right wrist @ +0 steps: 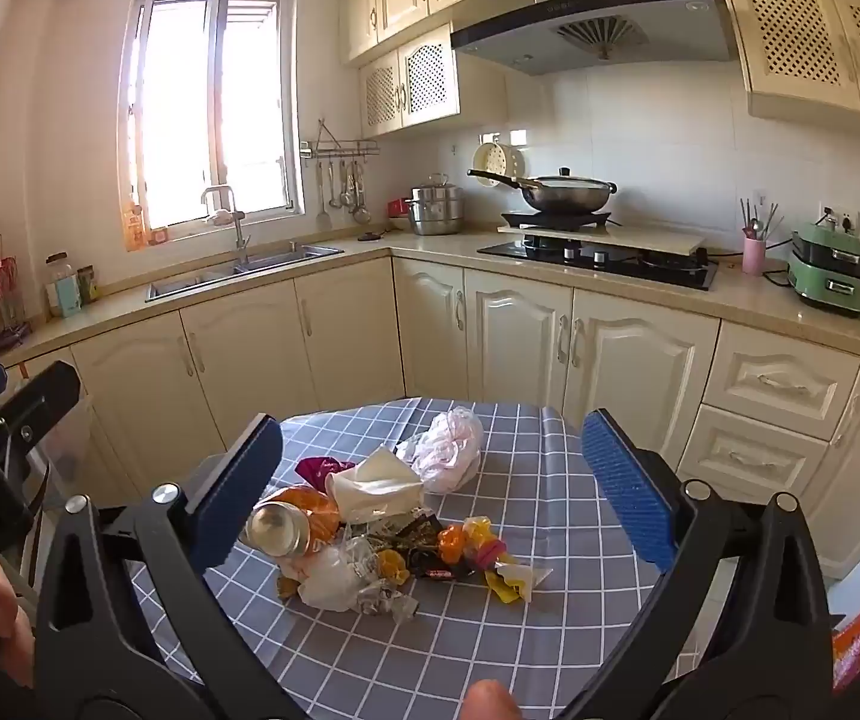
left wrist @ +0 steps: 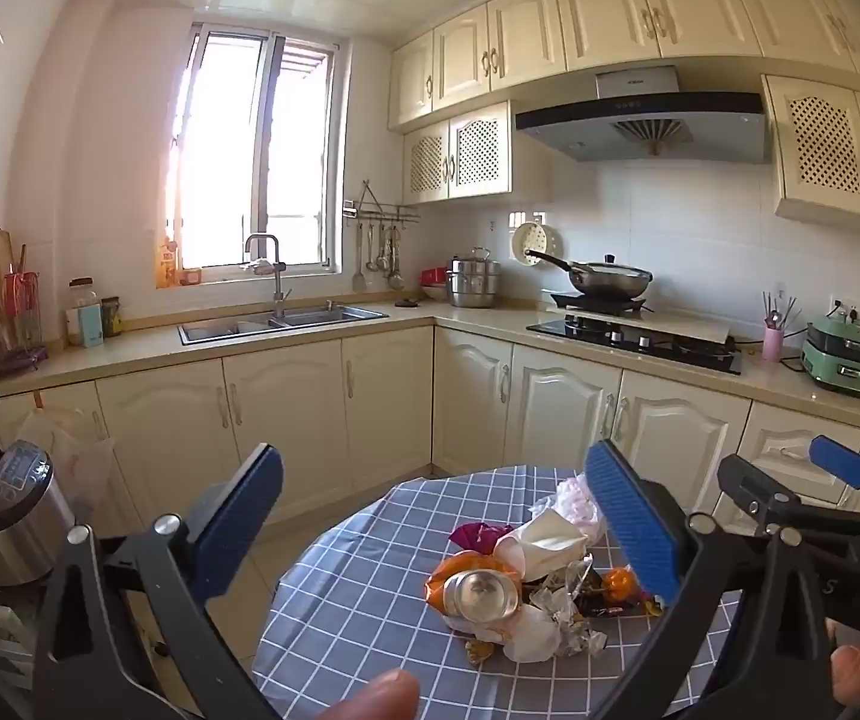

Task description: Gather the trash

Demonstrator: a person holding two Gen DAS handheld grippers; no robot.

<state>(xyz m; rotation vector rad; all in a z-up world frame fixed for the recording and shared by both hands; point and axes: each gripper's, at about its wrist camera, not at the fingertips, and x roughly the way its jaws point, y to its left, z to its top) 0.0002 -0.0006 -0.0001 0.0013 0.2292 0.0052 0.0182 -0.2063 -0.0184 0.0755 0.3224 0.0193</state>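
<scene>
Both grippers, left (left wrist: 433, 531) and right (right wrist: 433, 495), hover with fingers wide, empty, framing the trash (right wrist: 393, 534) heaped on the surface (right wrist: 550, 648), ready to grab.

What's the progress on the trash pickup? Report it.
Nothing looks collected yet. The left gripper and right gripper are both open and empty above the table. The whole pile is left: can, tissue, plastic bag, wrappers.
</scene>
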